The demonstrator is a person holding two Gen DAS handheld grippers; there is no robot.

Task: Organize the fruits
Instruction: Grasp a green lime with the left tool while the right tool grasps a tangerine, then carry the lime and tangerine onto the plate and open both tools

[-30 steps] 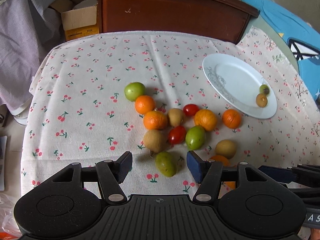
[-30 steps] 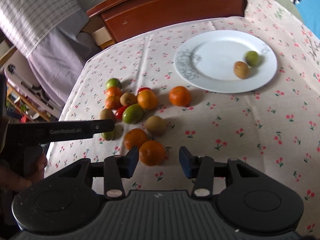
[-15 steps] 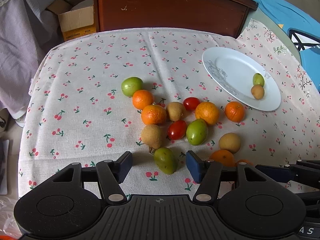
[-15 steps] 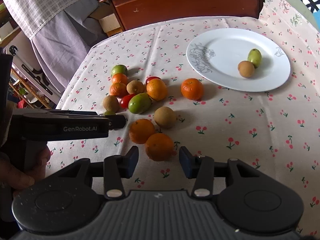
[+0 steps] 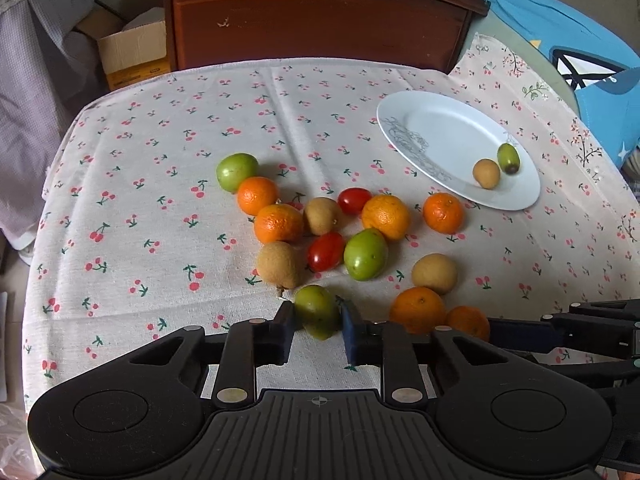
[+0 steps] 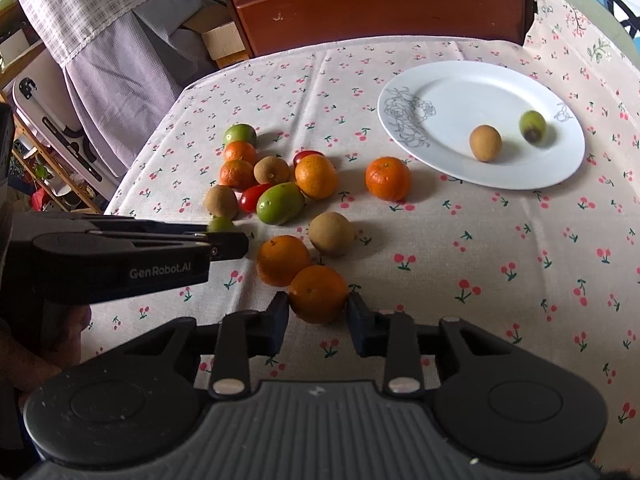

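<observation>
The left gripper [image 5: 317, 320] is pinching a green fruit [image 5: 317, 311] in narrow jaws, low centre; the right gripper [image 6: 318, 307] is closing its jaws on an orange [image 6: 318, 293]; the plate [image 6: 460, 84] is sitting upper right on the bench [image 6: 480, 260].

Both views are lit by soft, even daylight. Short, faint shadows are thrown toward the lower right of the fruit on the cherry-print cloth [image 6: 480, 240]. A mild sheen is seen on the white plate [image 6: 460, 92], without harsh glare. The centre is rendered sharp, while straight edges are bowed and the corners are darkened by fisheye distortion. Slight motion blur is shown by the green fruit on the plate [image 6: 532, 127].
</observation>
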